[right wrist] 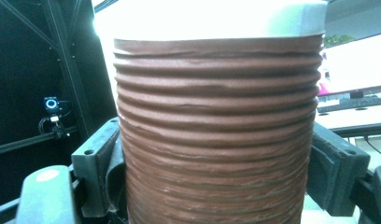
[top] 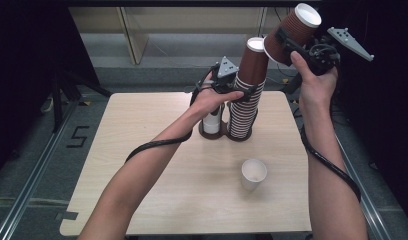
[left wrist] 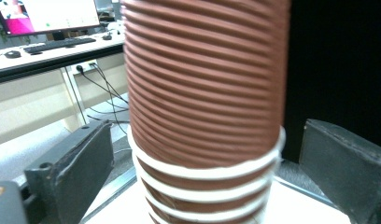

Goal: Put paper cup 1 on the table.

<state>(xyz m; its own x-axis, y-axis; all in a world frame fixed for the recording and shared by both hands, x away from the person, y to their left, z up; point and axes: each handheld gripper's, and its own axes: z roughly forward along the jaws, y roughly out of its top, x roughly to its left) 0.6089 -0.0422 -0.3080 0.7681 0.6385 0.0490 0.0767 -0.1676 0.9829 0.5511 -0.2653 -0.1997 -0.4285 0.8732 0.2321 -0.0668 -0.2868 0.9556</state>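
A tall stack of brown ribbed paper cups [top: 243, 119] stands at the back middle of the table [top: 157, 175]. My left gripper [top: 243, 92] reaches around the stack partway up. In the left gripper view the stack [left wrist: 205, 84] rises between the two jaws, with a small gap on each side, so the gripper [left wrist: 205, 161] is open. My right gripper [top: 292, 42] is raised high at the right, above and beside the stack's top. It is shut on a single brown cup [top: 295, 27] that tilts, white inside showing. That cup [right wrist: 216, 121] sits pinched between both pads [right wrist: 335, 168].
A white paper cup [top: 253, 173] stands upright, alone, on the near right of the table. Just left of the stack, behind my left hand, a white cup [top: 212, 122] sits on a brown base. A desk with a monitor [left wrist: 53, 14] lies beyond the table.
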